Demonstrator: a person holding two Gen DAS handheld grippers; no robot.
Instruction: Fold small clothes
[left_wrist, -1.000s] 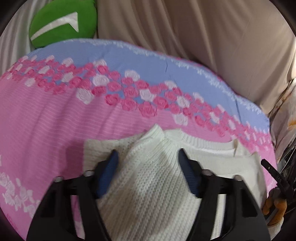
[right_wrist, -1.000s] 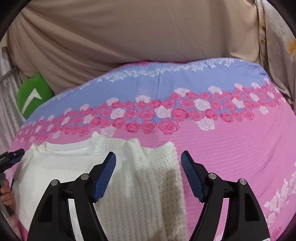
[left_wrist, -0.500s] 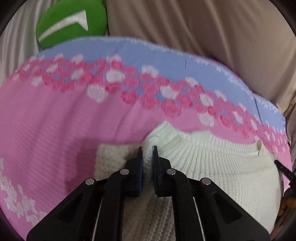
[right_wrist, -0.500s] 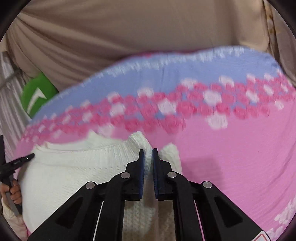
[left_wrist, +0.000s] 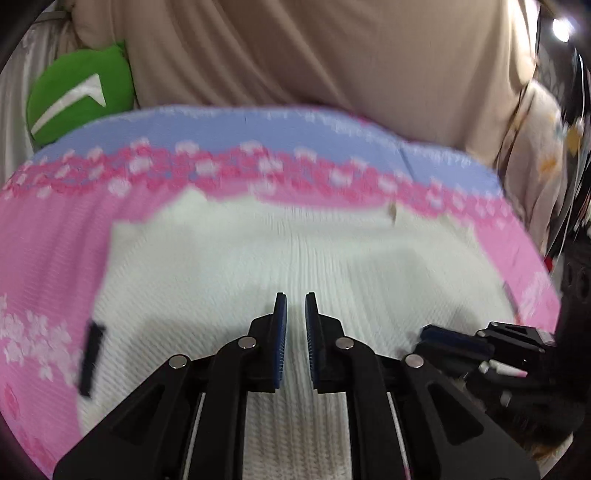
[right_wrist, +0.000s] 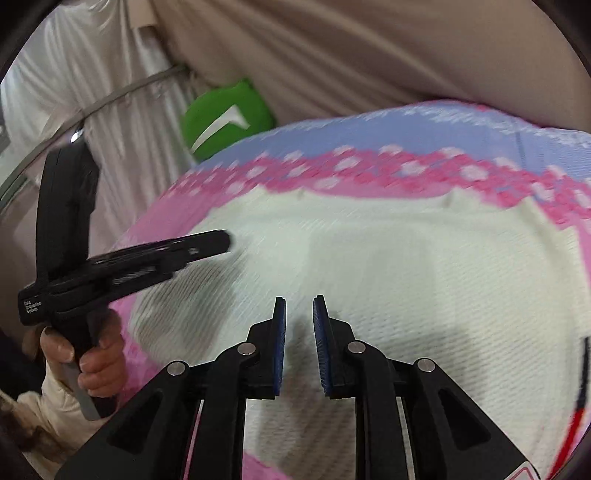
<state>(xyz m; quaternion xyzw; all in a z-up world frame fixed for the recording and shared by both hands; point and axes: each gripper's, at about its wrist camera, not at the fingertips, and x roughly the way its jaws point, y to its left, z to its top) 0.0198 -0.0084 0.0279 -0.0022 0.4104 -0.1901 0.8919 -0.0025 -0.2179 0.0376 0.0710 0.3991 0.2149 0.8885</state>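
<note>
on the pink bedspread, one blurred, seemingly folded white sweater, two claws.

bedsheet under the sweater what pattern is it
The bedsheet is pink with a band of pink and white roses and a blue edge, clearest in the left wrist view.

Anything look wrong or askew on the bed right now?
Nothing stands out. The white knit sweater lies spread on the pink floral bedsheet, no tears or stains visible. The frames are motion-blurred, so fine detail is uncertain. A green cushion sits at the far edge.
</note>
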